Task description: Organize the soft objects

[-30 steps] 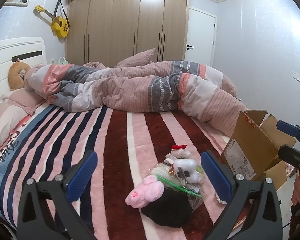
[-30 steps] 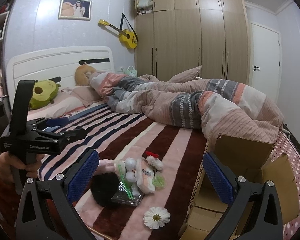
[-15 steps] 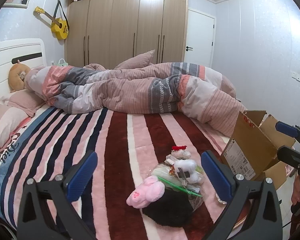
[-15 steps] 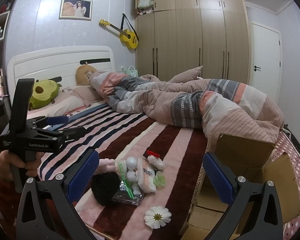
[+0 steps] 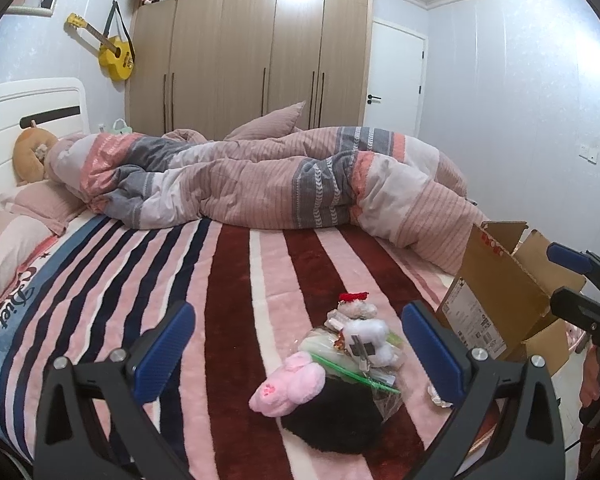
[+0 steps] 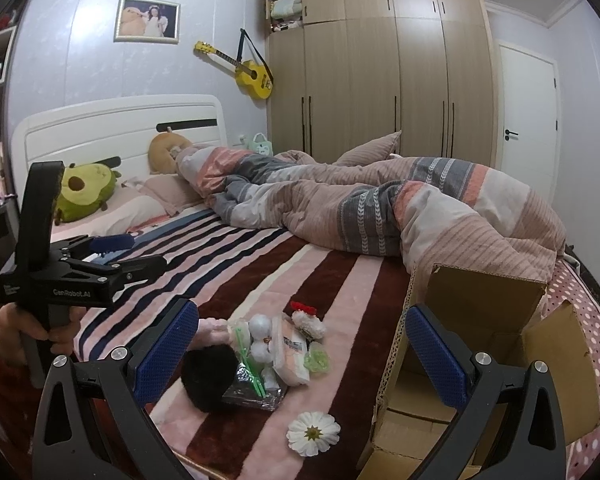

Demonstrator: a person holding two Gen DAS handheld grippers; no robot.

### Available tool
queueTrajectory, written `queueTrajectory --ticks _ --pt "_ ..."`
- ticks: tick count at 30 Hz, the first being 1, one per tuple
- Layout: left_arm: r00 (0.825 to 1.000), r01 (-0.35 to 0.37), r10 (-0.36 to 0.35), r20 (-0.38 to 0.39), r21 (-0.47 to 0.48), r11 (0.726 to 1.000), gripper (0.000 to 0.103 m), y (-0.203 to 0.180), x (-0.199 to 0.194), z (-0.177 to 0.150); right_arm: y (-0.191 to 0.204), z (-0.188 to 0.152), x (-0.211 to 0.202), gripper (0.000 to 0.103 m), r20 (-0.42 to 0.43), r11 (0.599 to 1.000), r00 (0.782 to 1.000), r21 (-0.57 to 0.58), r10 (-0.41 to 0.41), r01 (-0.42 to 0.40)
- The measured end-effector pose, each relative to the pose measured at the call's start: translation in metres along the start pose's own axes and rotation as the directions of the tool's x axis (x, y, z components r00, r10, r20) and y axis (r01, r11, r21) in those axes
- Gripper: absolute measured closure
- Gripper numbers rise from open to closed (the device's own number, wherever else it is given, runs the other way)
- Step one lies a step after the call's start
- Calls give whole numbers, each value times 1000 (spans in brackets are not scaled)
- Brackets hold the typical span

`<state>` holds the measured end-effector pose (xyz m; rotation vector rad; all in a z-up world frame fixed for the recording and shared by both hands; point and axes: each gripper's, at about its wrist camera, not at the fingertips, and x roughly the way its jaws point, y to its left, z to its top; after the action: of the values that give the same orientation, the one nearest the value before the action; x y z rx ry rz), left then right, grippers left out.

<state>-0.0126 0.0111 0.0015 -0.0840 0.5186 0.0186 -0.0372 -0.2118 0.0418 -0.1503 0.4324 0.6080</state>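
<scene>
Both grippers, left (image 5: pixel 296 344) and right (image 6: pixel 300 340), gaped wide and empty; toy pile (image 5: pixel 340 372) lay just beyond left, box (image 6: pixel 480 332) right.

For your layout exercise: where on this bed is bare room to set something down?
Free: striped blanket between the rumpled duvet and the toy pile, toward the pillows. Crowded: toy pile beside the cardboard box and white flower.

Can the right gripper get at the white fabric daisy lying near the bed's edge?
Probably yes. The white fabric daisy lies alone on the striped blanket, between the open right gripper's fingers, with nothing on it. The cardboard box stands close beside.
</scene>
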Motion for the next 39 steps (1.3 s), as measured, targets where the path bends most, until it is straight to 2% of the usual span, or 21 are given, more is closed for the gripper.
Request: queueTrajectory --ticks 5,8,10,12,14,17,19,21,24,28,32,36,39 --pt "1000 18 -18 13 6 1000 0 0 -2 -2 5 3 -5 0 32 999 999 -30 -12 13" --pt "999 34 -34 25 12 999 0 3 -4 -2 19 9 -9 0 58 995 997 -76 -57 61" --pt "998 21 -22 52 20 1000 0 8 -7 -3 35 14 -6 0 52 991 999 -135 -10 17" --pt "997 11 -14 81 36 999 1 17 -10 -3 55 15 8 9 17 983 999 -182 30 -27" --pt "995 0 -4 100 44 999 0 27 -11 -3 75 10 27 31 -41 975 997 -208 73 -80" --pt "994 -33 25 104 79 996 0 48 -8 -7 97 -4 58 44 -145 959 976 -208 162 -190" --pt "996 -32 24 88 94 995 1 59 -3 -10 112 -19 85 47 -231 947 949 -188 215 -260" --pt "998 -19 13 64 100 995 1 71 4 -16 123 -33 106 47 -297 939 925 -172 238 -297" --pt "1000 5 -6 10 93 996 1 85 20 -27 133 -53 132 47 -374 937 900 -170 225 -305" --pt "998 37 -32 -57 77 996 1 96 39 -46 129 -65 153 45 -415 954 893 -156 172 -256" --pt "993 69 -63 -100 54 996 1 100 51 -59 119 -77 170 31 -452 968 884 -144 120 -205" --pt "983 130 -128 -135 8 991 1 103 59 -67 114 -85 182 27 -494 967 859 -125 133 -222" --pt "971 154 -158 -177 -36 987 1 104 69 -72 118 -88 188 24 -505 963 857 -163 106 -215"
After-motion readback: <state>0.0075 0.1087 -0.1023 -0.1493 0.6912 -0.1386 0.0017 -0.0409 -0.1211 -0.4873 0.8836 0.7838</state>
